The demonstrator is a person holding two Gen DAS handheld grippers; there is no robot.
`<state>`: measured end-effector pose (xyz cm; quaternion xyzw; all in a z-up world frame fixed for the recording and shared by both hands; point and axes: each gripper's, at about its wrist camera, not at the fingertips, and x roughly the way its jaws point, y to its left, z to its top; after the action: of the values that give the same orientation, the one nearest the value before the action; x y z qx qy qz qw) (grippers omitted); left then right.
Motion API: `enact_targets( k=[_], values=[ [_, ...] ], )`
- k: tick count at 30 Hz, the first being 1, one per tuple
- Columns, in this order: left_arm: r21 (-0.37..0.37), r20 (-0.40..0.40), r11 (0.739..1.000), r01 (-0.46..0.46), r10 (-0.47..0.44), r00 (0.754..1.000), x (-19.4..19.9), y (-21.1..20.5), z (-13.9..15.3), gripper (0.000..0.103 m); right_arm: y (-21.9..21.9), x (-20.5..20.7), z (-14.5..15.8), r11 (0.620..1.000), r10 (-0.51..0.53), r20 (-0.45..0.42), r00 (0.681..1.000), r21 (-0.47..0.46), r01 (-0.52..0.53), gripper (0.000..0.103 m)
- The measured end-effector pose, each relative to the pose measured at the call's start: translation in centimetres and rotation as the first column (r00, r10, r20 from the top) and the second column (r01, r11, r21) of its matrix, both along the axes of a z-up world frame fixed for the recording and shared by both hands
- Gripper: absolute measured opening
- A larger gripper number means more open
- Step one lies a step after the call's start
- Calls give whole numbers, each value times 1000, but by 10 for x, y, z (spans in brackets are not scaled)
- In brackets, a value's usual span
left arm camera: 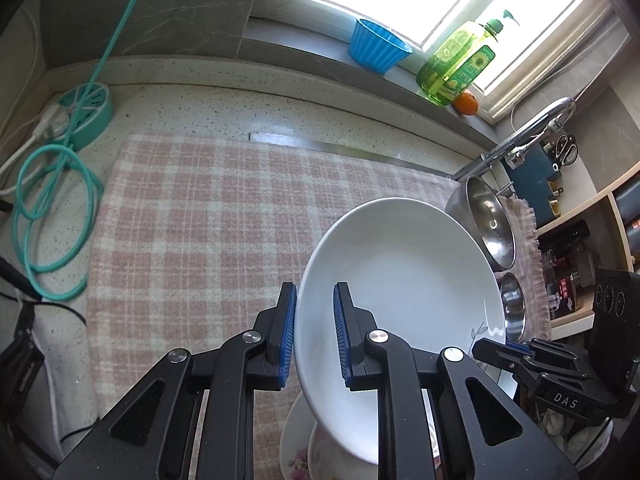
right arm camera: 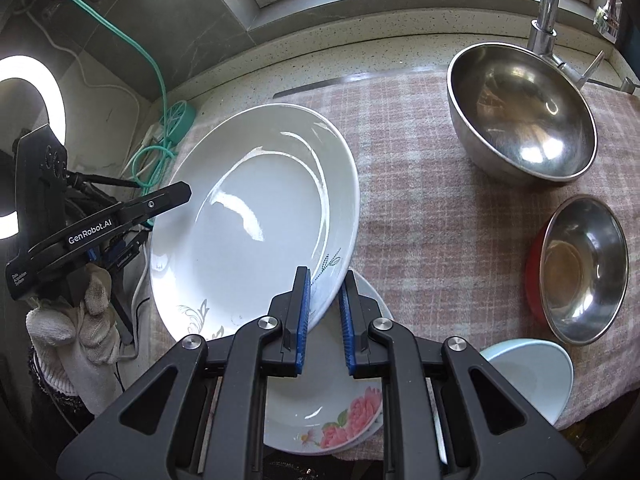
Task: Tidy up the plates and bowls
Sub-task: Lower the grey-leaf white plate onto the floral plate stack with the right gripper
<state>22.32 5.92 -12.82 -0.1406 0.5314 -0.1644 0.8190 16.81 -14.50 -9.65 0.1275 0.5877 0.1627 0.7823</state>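
Right wrist view, nearest first: the right gripper is closed down narrow, its blue pads pinching the near rim of a white plate with a grey leaf pattern. The plate is tilted, lifted off the cloth, with its far edge higher. Directly under it and under the gripper lies a floral plate with pink flowers, resting flat near the front edge of the pink checked cloth. Just right of it sits a pale blue bowl. At the plate's left rim the left gripper reaches in, held by a hand in a white knit glove. Farther right, a small steel bowl sits inside a red bowl, and beyond that a large steel bowl stands on the cloth just before the tap. In the left wrist view the left gripper is likewise nearly closed, one pad on each face of the same plate's rim, so both grippers grip the plate at opposite edges. Beyond lie open cloth, a coiled teal cord, and on the far windowsill a blue cup, a green soap bottle and an orange.
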Motion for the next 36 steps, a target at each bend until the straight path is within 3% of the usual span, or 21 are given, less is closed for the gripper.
enact_targets(
  k=[7, 20, 36],
  values=[
    [7, 6, 1000, -23, 23, 1000, -37, -4, 1, 17, -4, -26, -10, 998, 58, -41, 997, -4, -58, 15],
    [0, -64, 998, -62, 61, 996, -84, -9, -18, 17, -12, -62, -30, 992, 125, -97, 987, -7, -126, 15],
    [39, -92, 998, -58, 62, 994, -98, -16, -30, 17, -10, -74, -37, 988, 144, -109, 984, -43, -150, 15]
  ],
)
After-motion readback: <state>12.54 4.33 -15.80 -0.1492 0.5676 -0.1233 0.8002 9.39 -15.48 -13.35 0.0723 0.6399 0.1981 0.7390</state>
